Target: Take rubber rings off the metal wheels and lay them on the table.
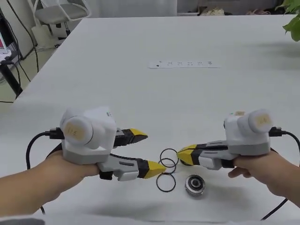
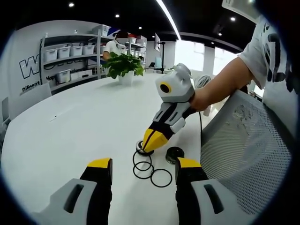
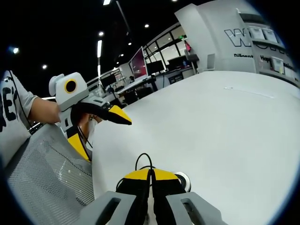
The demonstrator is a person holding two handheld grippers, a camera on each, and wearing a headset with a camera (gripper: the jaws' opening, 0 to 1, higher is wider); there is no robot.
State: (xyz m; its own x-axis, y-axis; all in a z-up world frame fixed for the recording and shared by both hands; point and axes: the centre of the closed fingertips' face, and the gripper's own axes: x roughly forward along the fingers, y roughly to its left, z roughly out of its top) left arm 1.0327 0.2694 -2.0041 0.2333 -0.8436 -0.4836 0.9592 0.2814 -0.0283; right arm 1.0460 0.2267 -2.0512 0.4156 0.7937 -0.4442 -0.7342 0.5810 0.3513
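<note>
Three rubber rings point(image 1: 166, 164) lie on the surface point(image 1: 140, 84) just left of the metal wheel point(image 1: 195, 184), two of them overlapping. The right hand-held gripper point(image 1: 183, 156) hangs just beyond the wheel, clenched, its tip at the farthest ring; whether it pinches that ring I cannot tell. The left hand-held gripper point(image 1: 149, 151) waits released, across the rings from the wheel. This looks like laying a ring down; next the clenched jaws would need to part, then the wheel needs checking for another ring.
</note>
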